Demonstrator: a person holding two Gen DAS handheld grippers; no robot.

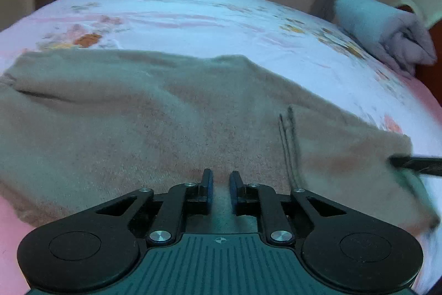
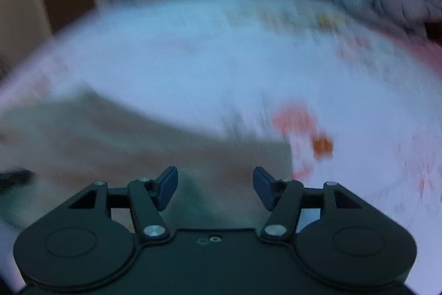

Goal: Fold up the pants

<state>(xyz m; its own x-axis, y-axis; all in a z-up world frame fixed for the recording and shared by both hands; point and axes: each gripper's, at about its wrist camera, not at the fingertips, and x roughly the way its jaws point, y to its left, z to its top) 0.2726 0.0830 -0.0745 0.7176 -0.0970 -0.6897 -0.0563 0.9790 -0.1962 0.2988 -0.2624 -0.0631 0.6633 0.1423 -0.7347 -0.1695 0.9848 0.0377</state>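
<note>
Looking near first: the left gripper (image 1: 221, 181) has its jaws drawn together, pinching a bit of the tan pants (image 1: 132, 123), probably to lift a fold. The right gripper (image 2: 215, 185) hovers, jaws apart, over the pants' right end. Pants lie spread across the flowery bed (image 1: 193, 15); grey bundle (image 1: 384, 32) far right.

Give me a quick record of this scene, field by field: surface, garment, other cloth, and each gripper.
surface: bed sheet, white and pink with floral print
garment: tan pants, spread on the sheet
other cloth: pale bundle at the far right edge
left gripper: shut, fabric between its pads
right gripper: open, over the pants' edge, nothing gripped; view blurred
</note>
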